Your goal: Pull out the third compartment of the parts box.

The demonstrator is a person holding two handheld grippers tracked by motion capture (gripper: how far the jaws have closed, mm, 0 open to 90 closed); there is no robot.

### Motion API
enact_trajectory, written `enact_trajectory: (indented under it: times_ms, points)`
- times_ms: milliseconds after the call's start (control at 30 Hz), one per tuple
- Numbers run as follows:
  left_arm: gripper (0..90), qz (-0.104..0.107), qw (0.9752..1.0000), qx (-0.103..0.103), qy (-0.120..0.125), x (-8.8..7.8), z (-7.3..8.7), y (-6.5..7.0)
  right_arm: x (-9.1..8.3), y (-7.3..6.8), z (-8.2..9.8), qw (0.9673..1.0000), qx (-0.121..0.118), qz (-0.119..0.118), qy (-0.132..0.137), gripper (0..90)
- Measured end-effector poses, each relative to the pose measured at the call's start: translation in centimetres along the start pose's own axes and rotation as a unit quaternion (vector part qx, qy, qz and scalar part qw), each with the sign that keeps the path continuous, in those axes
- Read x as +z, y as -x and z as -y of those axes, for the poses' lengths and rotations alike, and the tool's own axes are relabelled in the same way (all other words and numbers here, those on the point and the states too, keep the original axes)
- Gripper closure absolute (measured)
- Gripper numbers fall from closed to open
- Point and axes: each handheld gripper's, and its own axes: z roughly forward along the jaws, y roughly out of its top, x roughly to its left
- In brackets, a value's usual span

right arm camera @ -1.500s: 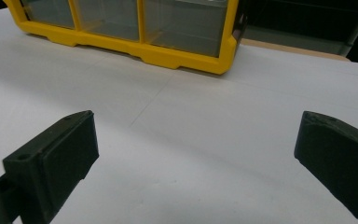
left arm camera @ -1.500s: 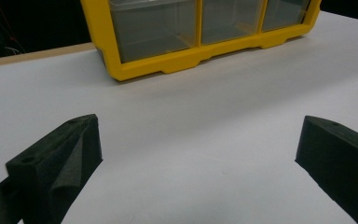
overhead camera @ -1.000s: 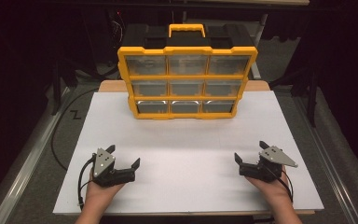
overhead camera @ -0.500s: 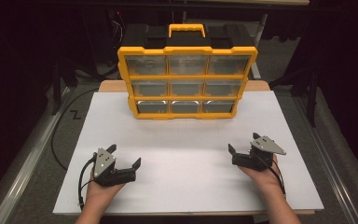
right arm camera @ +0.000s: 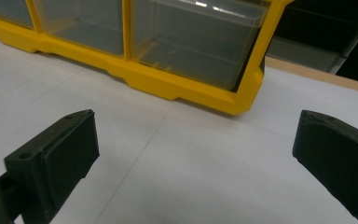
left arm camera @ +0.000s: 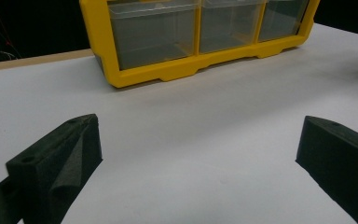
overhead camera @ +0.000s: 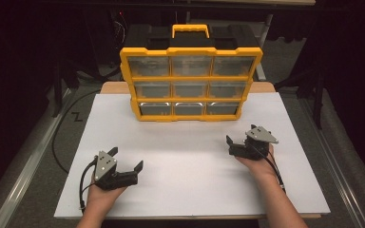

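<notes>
High view, yellow organizer (overhead camera: 190, 83) at far edge, both grippers spread.

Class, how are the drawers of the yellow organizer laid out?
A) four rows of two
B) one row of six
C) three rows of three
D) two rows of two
C: the high view shows the yellow organizer with three rows of three clear drawers.

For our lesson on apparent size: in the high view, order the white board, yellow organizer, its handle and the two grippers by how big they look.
1. white board
2. organizer
3. left gripper and right gripper: look alike, unranked
4. handle
</notes>
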Motion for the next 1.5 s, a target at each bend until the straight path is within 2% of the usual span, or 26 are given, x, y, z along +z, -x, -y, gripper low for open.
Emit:
enact_trajectory:
  times_ms: [300,333,367,533,633,700,933,1000,1133,1233,1267,1367,1400,1433,1500]
  points:
    - [0.9,-0.001,1.0,-0.005,0.006,-0.2,0.0,-0.2,-0.7,0.0,-0.1,0.9998,-0.021,0.007,-0.002,1.6]
    - [1.0,-0.001,1.0,-0.007,0.006,-0.3,0.0,-0.3,-0.8,0.0,-0.1,0.9996,-0.028,0.008,-0.002,1.6]
    - [1.1,-0.003,0.9999,-0.008,0.007,-0.3,0.0,-0.3,-1.0,-0.1,0.0,0.9985,-0.052,0.016,-0.004,1.6]
    - [1.3,-0.006,0.9999,-0.013,0.009,-0.4,0.0,-0.6,-1.6,0.0,0.4,0.9977,-0.064,0.018,-0.011,1.6]
    - [1.6,-0.005,0.9998,-0.016,0.012,-0.6,0.0,-0.7,-2.3,0.2,1.2,0.9949,-0.095,0.022,-0.025,1.6]
    - [1.7,-0.005,0.9997,-0.017,0.014,-0.6,-0.1,-0.7,-2.4,0.2,1.3,0.9947,-0.097,0.022,-0.029,1.6]
    - [2.2,-0.004,0.9998,-0.014,0.014,-0.6,0.0,-0.7,-2.3,0.3,1.9,0.9906,-0.125,0.029,-0.049,1.6]
    - [2.4,-0.004,0.9998,-0.013,0.013,-0.6,0.0,-0.6,-2.2,0.2,2.0,0.9878,-0.142,0.03,-0.056,1.6]
    - [2.8,-0.006,0.9998,-0.012,0.012,-0.5,0.0,-0.6,-2.2,-0.2,2.0,0.9849,-0.16,0.03,-0.061,1.6]
    - [3.1,-0.006,0.9999,-0.009,0.012,-0.5,0.0,-0.6,-2.2,-0.8,2.0,0.9778,-0.197,0.033,-0.064,1.6]
    - [3.1,-0.006,0.9999,-0.008,0.011,-0.5,0.0,-0.6,-2.2,-1.1,2.1,0.977,-0.2,0.034,-0.065,1.6]
    - [3.2,-0.006,0.9999,-0.008,0.011,-0.5,0.0,-0.5,-2.1,-1.4,2.0,0.9702,-0.231,0.035,-0.063,1.6]
    - [3.2,-0.006,0.9999,-0.008,0.011,-0.5,0.0,-0.5,-2.1,-1.6,2.1,0.9712,-0.227,0.036,-0.064,1.6]
    - [3.2,-0.006,0.9999,-0.007,0.011,-0.5,0.0,-0.5,-2.2,-1.7,2.0,0.9676,-0.241,0.037,-0.064,1.6]
    - [3.3,-0.006,0.9999,-0.008,0.011,-0.5,0.0,-0.5,-2.2,-1.9,2.0,0.9655,-0.25,0.038,-0.064,1.6]
